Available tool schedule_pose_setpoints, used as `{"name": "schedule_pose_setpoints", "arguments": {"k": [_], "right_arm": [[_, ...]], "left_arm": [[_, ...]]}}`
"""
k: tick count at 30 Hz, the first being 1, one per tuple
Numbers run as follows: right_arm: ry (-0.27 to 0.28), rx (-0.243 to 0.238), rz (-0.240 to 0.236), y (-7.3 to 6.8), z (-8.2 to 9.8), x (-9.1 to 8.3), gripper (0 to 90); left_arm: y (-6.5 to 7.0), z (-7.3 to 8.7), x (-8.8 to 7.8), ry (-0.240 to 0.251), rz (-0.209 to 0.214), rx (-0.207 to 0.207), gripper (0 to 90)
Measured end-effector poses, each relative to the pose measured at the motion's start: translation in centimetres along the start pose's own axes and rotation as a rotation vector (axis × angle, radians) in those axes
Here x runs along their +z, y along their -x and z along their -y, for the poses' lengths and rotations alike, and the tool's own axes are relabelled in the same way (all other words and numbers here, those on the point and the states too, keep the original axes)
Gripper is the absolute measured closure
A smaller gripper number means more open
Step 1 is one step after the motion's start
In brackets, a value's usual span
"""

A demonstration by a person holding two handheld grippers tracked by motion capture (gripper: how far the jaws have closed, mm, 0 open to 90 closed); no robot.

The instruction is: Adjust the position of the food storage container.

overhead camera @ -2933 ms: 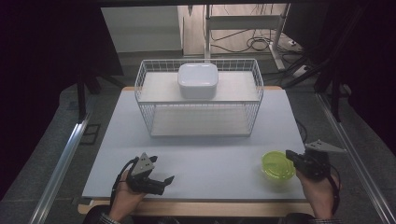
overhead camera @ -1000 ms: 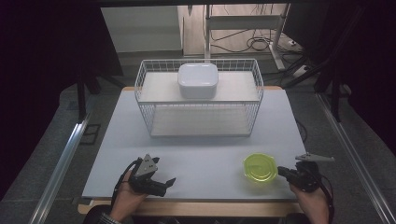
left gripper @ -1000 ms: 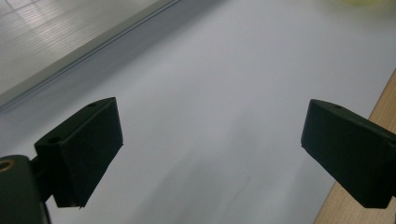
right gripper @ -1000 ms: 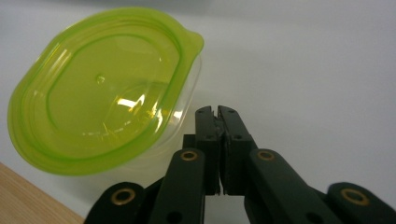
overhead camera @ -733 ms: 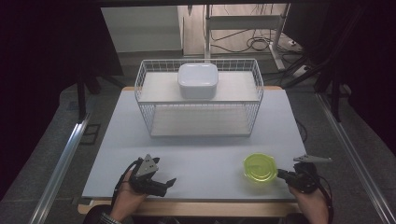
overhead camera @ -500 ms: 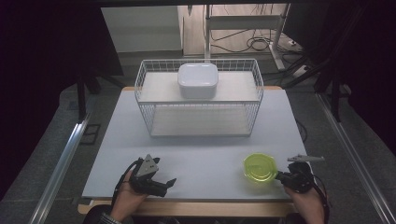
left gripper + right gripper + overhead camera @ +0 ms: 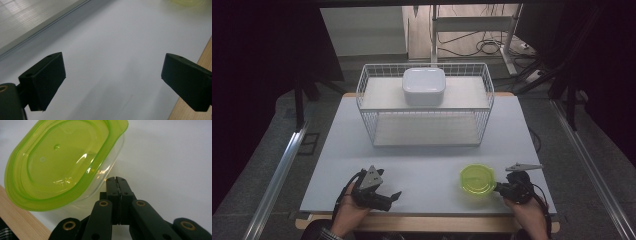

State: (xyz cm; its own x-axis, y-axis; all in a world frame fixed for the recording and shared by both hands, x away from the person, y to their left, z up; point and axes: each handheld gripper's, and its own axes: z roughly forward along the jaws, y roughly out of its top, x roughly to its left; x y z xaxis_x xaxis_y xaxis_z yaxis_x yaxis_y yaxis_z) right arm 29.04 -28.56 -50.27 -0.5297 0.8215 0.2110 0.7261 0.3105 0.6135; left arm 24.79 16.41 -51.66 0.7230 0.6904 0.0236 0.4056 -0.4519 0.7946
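Sitting near the table's (image 7: 422, 165) front edge, the green tub (image 7: 477, 180) has the right gripper (image 7: 117, 180) pressed shut just beside its wall, touching or not unclear, while the left gripper (image 7: 112, 75) gapes wide, empty.

You have no text, label, brand, number or sign to read anywhere in these views.
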Motion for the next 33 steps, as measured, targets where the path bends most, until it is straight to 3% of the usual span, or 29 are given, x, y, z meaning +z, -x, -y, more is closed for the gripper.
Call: {"name": "schedule_pose_setpoints", "arguments": {"k": [12, 33], "right_arm": [[-0.003, -0.062, -0.063, -2.1, -1.4, 2.2, 90.0], [-0.008, -0.127, -0.166, -6.2, -3.5, 5.7, 90.0]], "left_arm": [[0.1, 0.0, 0.2, -0.009, 0.002, 0.006, 5.3], [0.0, 0.0, 0.2, -0.02, 0.002, 0.003, 5.5]]}}
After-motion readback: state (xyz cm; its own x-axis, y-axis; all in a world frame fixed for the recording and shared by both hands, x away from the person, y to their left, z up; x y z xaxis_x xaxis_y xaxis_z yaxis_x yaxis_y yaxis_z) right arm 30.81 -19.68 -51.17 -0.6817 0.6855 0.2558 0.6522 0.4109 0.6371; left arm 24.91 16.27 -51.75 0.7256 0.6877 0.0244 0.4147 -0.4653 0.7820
